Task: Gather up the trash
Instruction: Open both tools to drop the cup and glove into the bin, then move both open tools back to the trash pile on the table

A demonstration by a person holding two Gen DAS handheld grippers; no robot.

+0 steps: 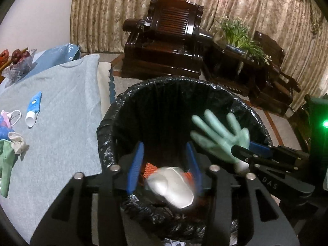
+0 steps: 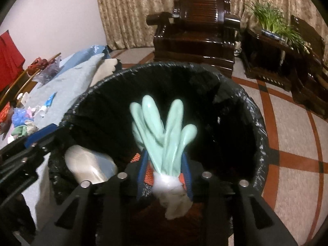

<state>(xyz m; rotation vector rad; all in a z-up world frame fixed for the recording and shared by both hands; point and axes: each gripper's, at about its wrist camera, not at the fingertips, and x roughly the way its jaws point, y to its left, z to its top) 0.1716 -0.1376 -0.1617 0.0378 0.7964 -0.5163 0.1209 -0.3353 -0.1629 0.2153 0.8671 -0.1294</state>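
Note:
A bin lined with a black bag (image 1: pixel 114 110) (image 2: pixel 256 127) stands beside the table. My left gripper (image 1: pixel 165 162) is open over the bin's mouth; a blurred white crumpled piece (image 1: pixel 172 186) (image 2: pixel 90 168) is below its fingers, inside the bin, above something orange (image 1: pixel 149 168). My right gripper (image 2: pixel 164 168) (image 1: pixel 246 149) is shut on a pale green rubber glove (image 2: pixel 164 127) (image 1: pixel 217 135) with a white cuff and holds it over the bin. More trash lies on the grey cloth (image 1: pixel 61 102): a blue and white tube (image 1: pixel 33 108), a mask (image 1: pixel 12 115), a crumpled wad (image 1: pixel 17 143), a green glove (image 1: pixel 6 168).
The table (image 2: pixel 67 82) is left of the bin, with a fruit bowl (image 1: pixel 19 61) at its far end. Dark wooden armchairs (image 1: pixel 168 39) (image 2: pixel 196 30) and a side table with a plant (image 1: pixel 239 34) stand behind on the patterned floor (image 2: pixel 287 143).

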